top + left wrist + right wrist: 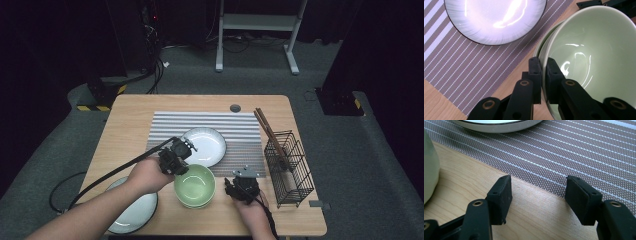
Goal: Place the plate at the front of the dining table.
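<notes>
Pinching the rim of the green bowl [589, 57], the left hand-held gripper [543, 72] has its two black jaws clamped together on the thin ceramic wall, one jaw outside and one inside. In the left gripper view a second rim edge shows just under the gripped one, so the bowl appears to sit nested on another of the same pale green; its inside is glossy, smooth and holds nothing. In the high view the left hand-held gripper [176, 159] meets the bowl [195, 187] at its upper left edge, and the bowl stands on the bare wood of the bench [130, 120], just in front of the striped placemat [240, 127].

The right hand-held gripper [538, 197] rests with its jaws well apart and nothing between them, its blocky black pads over the bench where the wood meets the woven mat. In the high view it [240, 189] lies just to the right of the bowl, not touching it.

Beyond the bowl, a round white plate [205, 145] with a dark rim lies on the placemat, shiny and bare. The mat is a woven fabric in brown and white stripes. A second white plate [132, 215] sits at the bench's near left corner, partly under the person's left forearm. On the right stands a black wire basket [292, 170] with brown chopsticks [267, 130] leaning out of it.
</notes>
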Demonstrator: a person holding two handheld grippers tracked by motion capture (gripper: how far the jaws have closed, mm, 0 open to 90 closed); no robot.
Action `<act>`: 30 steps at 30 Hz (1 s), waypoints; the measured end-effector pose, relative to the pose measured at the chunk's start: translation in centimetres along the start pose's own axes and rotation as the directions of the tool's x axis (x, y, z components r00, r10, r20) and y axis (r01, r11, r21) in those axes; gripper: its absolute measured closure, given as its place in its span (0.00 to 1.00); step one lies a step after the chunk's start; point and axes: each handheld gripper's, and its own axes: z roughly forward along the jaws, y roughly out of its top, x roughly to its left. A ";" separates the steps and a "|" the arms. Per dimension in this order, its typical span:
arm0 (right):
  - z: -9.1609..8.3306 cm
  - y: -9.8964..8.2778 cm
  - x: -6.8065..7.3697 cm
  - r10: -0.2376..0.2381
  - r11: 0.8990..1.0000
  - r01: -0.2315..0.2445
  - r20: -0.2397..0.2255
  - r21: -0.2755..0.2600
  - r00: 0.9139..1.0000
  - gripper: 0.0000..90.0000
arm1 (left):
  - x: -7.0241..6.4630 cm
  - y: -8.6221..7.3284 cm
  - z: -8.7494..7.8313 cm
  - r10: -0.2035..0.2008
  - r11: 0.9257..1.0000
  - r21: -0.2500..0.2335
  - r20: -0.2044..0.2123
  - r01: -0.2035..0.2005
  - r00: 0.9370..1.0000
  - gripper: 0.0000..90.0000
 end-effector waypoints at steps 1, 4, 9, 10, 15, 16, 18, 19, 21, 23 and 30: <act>0.0 0.0 0.0 0.000 1.000 0.000 0.000 0.001 1.000 0.43 | 0.1 -0.1 -0.1 -0.001 1.000 -0.004 0.006 0.001 1.000 0.94; 0.0 0.0 0.0 0.000 1.000 0.000 0.001 0.000 1.000 0.43 | 0.1 -0.2 -0.2 -0.002 1.000 -0.010 0.009 0.002 1.000 0.94; 0.0 0.0 0.0 -0.001 1.000 0.001 0.002 0.000 1.000 0.43 | 0.2 -0.3 -0.6 -0.007 1.000 -0.029 0.025 0.008 1.000 0.94; 0.0 0.0 0.0 -0.001 1.000 0.001 0.002 0.000 1.000 0.43 | 0.2 -0.3 -0.6 -0.007 1.000 -0.029 0.025 0.008 1.000 0.94; 0.0 0.0 0.0 -0.001 1.000 0.001 0.000 -0.001 1.000 0.43 | 0.4 -0.4 -0.9 -0.021 0.999 -0.043 0.052 0.023 0.998 0.94; 0.0 0.0 0.0 -0.001 1.000 0.001 0.001 0.000 1.000 0.43 | 0.5 -0.4 -1.0 -0.023 0.999 -0.048 0.055 0.026 0.998 0.94; 0.0 0.0 0.0 -0.001 1.000 0.001 0.002 0.000 1.000 0.43 | 0.5 -0.4 -1.1 -0.024 0.998 -0.059 0.060 0.027 0.998 0.94; 0.0 0.0 0.0 -0.001 1.000 0.001 0.002 0.000 1.000 0.43 | 0.5 -0.4 -1.1 -0.024 0.998 -0.059 0.060 0.027 0.998 0.94; 0.0 0.0 0.0 -0.001 1.000 0.001 0.001 0.000 1.000 0.43 | 0.5 -0.4 -1.1 -0.026 0.997 -0.067 0.059 0.030 0.998 0.94; 0.0 0.0 0.0 -0.002 1.000 0.002 0.002 0.000 1.000 0.43 | 0.6 -0.5 -1.1 -0.033 0.997 -0.070 0.062 0.037 0.998 0.94; 0.0 0.0 0.0 -0.005 1.000 0.005 0.001 -0.002 1.000 0.43 | 1.3 -0.8 -1.4 -0.066 0.992 -0.098 0.095 0.075 0.993 0.94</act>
